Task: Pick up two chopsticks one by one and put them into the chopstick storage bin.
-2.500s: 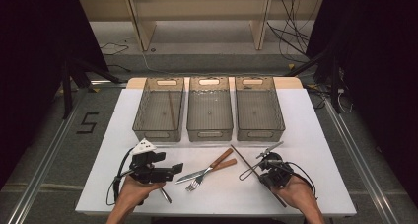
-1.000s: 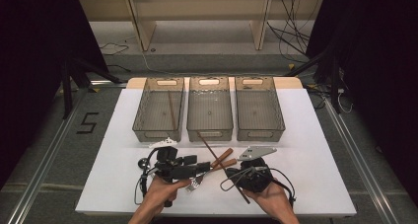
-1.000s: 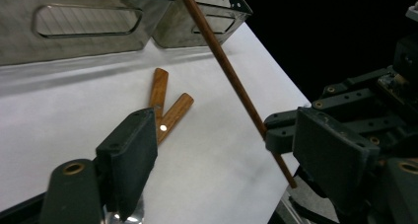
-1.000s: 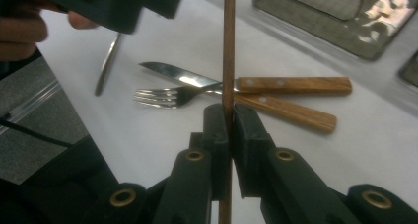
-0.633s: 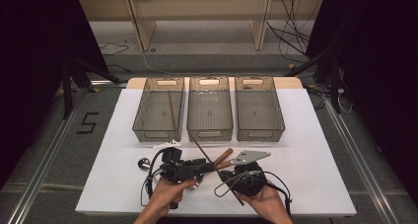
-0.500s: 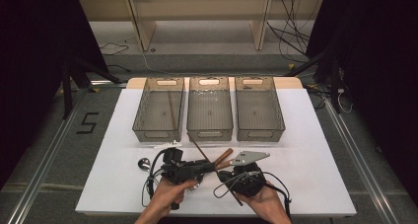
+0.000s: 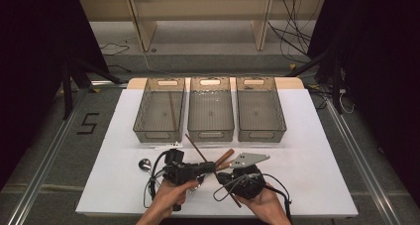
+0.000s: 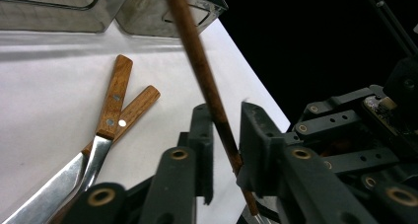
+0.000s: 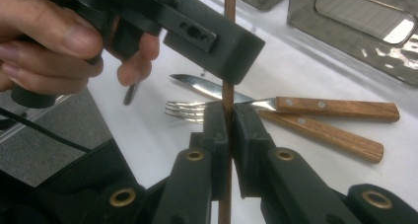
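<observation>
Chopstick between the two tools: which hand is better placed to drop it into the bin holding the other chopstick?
Probably left. The left tool has just been closing around the chopstick, which the right tool clamps, and it sits nearer that left bin.

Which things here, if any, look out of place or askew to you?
One chopstick lies alone in the left bin, while its mate sticks up at a slant, clamped by the right gripper. The fork and knife lie crossed on the table. Nothing looks spilled or damaged.
</observation>
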Available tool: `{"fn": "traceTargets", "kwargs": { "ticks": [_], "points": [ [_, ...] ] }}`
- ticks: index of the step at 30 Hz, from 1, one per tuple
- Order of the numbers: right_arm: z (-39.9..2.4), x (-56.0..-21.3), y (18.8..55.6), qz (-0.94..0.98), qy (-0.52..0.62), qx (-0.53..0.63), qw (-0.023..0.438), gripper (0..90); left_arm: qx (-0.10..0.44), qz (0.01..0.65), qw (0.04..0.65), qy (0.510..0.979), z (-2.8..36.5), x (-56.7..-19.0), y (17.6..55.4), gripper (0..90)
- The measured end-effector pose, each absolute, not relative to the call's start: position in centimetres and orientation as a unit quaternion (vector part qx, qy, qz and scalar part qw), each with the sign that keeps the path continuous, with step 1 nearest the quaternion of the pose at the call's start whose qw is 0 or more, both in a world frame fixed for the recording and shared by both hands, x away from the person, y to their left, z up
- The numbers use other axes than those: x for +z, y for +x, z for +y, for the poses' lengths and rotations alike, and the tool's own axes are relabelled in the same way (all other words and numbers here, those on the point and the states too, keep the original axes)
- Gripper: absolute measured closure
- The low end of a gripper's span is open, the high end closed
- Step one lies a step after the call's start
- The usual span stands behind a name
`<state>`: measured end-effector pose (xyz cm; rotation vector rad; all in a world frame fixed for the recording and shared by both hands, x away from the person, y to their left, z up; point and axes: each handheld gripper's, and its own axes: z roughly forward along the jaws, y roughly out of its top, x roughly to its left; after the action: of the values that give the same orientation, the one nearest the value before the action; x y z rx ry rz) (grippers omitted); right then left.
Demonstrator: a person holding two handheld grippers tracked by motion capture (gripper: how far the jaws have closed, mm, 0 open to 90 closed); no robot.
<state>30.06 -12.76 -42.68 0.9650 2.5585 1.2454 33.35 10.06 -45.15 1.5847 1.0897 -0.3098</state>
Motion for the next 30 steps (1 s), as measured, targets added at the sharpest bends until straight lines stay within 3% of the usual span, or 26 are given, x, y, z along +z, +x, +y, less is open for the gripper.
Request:
{"fn": "traceTargets", "kwargs": {
  "ticks": [6,13,23,30],
  "points": [
    [-12.7,-42.7,30.0,0.849,0.318,0.416,0.067,85.3,-0.151,0.453,0.573,0.666,10.2,-45.0,33.3,83.1],
    [-12.9,-42.5,30.0,0.844,0.320,0.427,0.054,83.7,-0.157,0.446,0.578,0.664,10.6,-44.9,33.4,84.3],
    [-15.1,-42.8,29.6,0.842,0.319,0.429,0.074,53.6,-0.123,0.449,0.575,0.673,13.1,-43.7,34.2,84.4],
    [-16.6,-43.8,29.3,0.835,0.326,0.435,0.089,40.6,-0.104,0.453,0.578,0.671,14.7,-42.8,35.1,84.3]
  ]
}}
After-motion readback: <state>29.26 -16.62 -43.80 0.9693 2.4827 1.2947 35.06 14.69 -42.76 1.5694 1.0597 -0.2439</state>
